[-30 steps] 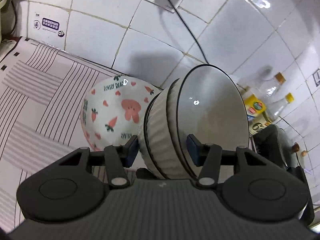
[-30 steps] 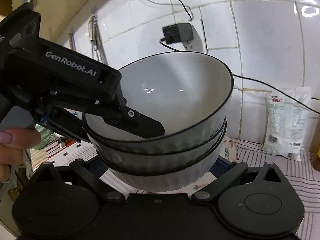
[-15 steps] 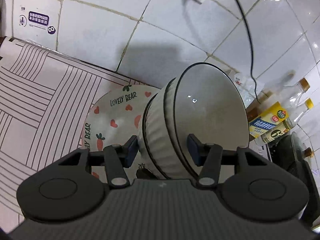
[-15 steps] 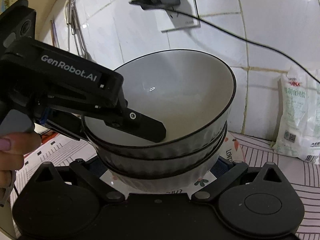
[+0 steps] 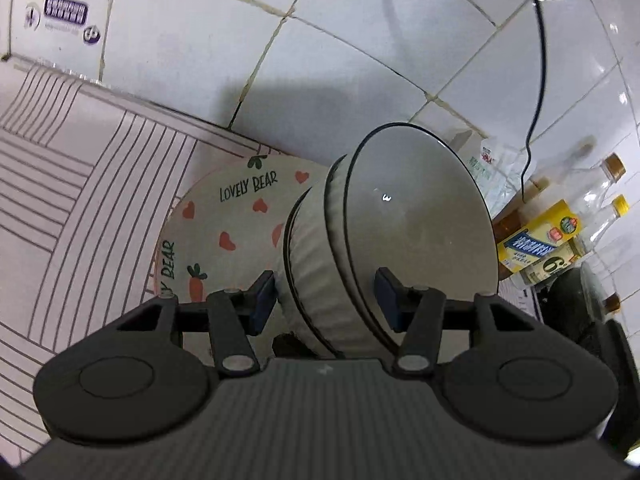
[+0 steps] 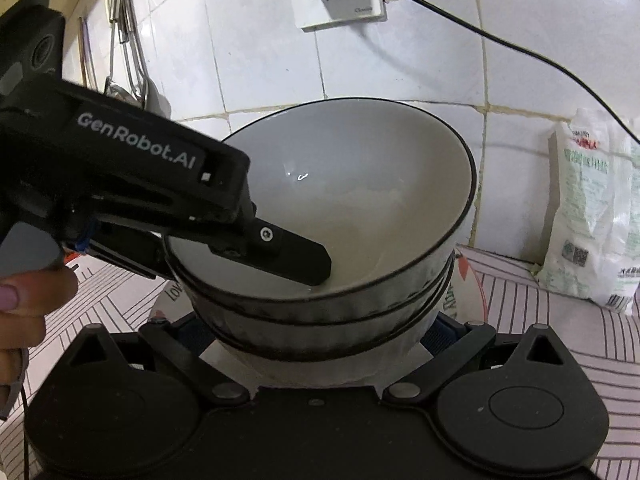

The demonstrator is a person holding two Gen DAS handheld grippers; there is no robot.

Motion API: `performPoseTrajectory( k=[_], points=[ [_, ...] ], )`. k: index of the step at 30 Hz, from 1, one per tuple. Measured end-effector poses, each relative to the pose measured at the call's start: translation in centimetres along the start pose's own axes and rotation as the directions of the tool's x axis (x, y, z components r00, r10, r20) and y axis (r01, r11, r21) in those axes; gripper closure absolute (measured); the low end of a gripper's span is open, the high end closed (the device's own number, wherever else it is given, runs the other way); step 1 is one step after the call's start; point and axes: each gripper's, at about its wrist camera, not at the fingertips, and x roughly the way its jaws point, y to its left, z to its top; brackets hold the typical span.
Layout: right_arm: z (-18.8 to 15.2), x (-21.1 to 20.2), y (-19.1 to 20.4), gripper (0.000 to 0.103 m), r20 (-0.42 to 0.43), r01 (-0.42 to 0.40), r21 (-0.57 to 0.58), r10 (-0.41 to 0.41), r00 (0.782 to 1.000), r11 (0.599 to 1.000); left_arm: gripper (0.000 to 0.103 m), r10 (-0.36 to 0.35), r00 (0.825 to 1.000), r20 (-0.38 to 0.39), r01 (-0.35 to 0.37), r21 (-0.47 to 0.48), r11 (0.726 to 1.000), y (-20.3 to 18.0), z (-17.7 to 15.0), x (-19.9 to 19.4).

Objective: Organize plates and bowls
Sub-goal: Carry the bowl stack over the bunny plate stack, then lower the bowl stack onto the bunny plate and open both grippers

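Item, stack of bowls (image 6: 332, 280): you are lowering it, since a second ago, onto the Lovely Bear plate (image 5: 224, 236) (nesting nearly done), left gripper (image 5: 326, 296) pinching its wall, right gripper (image 6: 316, 332) cradling its base, jaws spread.

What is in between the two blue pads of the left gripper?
The stack of bowls sits between the left gripper's pads, one finger inside the top bowl. Both wrist views show it.
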Motion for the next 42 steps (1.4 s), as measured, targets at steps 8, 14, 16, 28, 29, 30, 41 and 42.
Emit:
performPoseTrajectory(
  k=[8, 14, 16, 28, 29, 30, 41, 42],
  points=[
    [-0.4, 0.3, 0.1, 0.0, 0.0, -0.016, -0.009, 0.016, 1.0, 1.0, 0.051, 0.02, 1.0, 0.013, -0.02, -0.001, 1.0, 0.2, -0.5, -0.4],
    [0.0, 1.1, 1.0, 0.001, -0.034, 0.042, -0.046, -0.044, 0.998, 0.998, 0.049, 0.047, 0.999, 0.011, -0.047, -0.013, 0.999, -0.3, -0.6, -0.5],
    [-0.1, 0.7, 1.3, 0.0, -0.014, 0.062, -0.052, -0.062, 0.998, 0.997, 0.049, 0.046, 0.999, 0.011, -0.046, -0.035, 0.998, -0.2, -0.7, -0.5],
    [-1.7, -5.1, 1.2, 0.0, 0.042, 0.08, -0.012, -0.08, 0.996, 0.997, 0.04, 0.243, 0.959, 0.147, -0.252, 0.047, 0.967, -3.2, -1.7, -3.3],
    [-1.9, -5.7, 1.1, 0.0, 0.042, 0.084, -0.007, -0.083, 0.996, 0.996, 0.04, 0.263, 0.951, 0.163, -0.276, 0.062, 0.959, -3.6, -1.9, -3.7],
    [-2.1, -6.1, 1.0, 0.0, 0.041, 0.088, -0.003, -0.087, 0.995, 0.996, 0.04, 0.282, 0.944, 0.172, -0.297, 0.07, 0.952, -4.0, -2.0, -4.0],
    [-3.3, -11.1, 0.6, 0.0, 0.04, 0.114, 0.037, -0.116, 0.992, 0.993, 0.031, 0.351, 0.905, 0.241, -0.384, 0.109, 0.917, -6.8, -4.5, -8.6],
    [-3.5, -11.6, 0.6, 0.0, 0.042, 0.117, 0.043, -0.118, 0.992, 0.992, 0.031, 0.356, 0.902, 0.244, -0.391, 0.112, 0.914, -7.0, -4.9, -9.0]
  ],
)
